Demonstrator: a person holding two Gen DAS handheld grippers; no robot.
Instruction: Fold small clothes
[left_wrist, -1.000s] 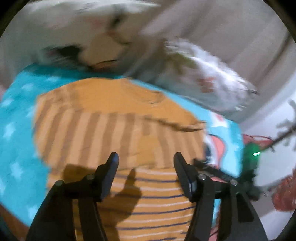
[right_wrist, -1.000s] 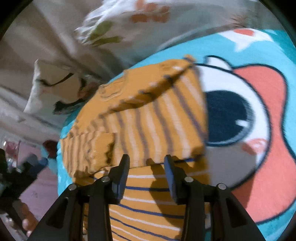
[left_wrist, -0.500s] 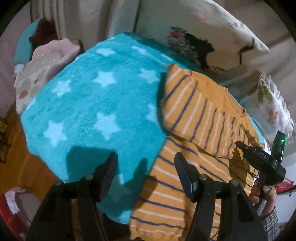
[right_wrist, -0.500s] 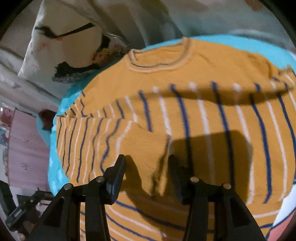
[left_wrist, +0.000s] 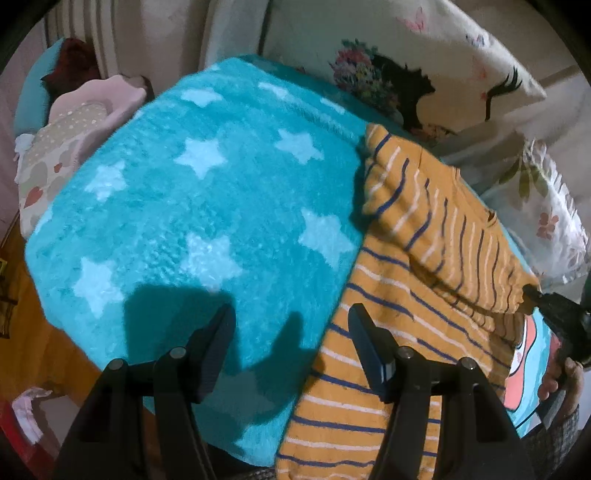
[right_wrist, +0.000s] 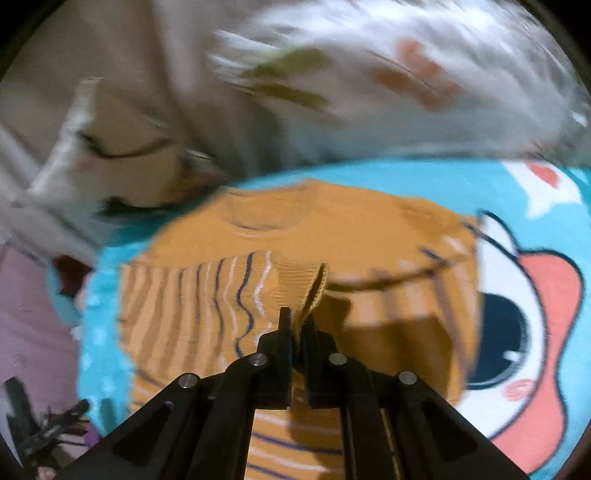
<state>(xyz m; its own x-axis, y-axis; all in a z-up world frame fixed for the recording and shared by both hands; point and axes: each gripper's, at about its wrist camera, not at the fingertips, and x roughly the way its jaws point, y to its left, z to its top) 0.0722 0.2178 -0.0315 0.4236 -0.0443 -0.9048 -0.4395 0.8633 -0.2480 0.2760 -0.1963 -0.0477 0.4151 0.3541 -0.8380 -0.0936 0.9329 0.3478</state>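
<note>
An orange sweater (left_wrist: 402, 302) with blue and white stripes lies on a turquoise star blanket (left_wrist: 207, 206). My left gripper (left_wrist: 291, 332) is open and empty, hovering over the blanket at the sweater's left edge. My right gripper (right_wrist: 297, 325) is shut on the cuff of the sweater's sleeve (right_wrist: 295, 280), holding it lifted over the sweater's body (right_wrist: 369, 236). The right gripper's tip also shows in the left wrist view (left_wrist: 546, 302), at the sleeve's far end. The right wrist view is blurred.
White printed pillows (left_wrist: 424, 66) lie behind the sweater; they also show in the right wrist view (right_wrist: 332, 81). A pink cushion (left_wrist: 74, 129) sits at far left. The blanket has a cartoon eye print (right_wrist: 517, 325) at the right. Bed edge and wooden floor (left_wrist: 33, 354) are at lower left.
My right gripper has closed on the sleeve cuff and lifted it, moving fast. My left gripper has stayed open over the blanket and shifted little.
</note>
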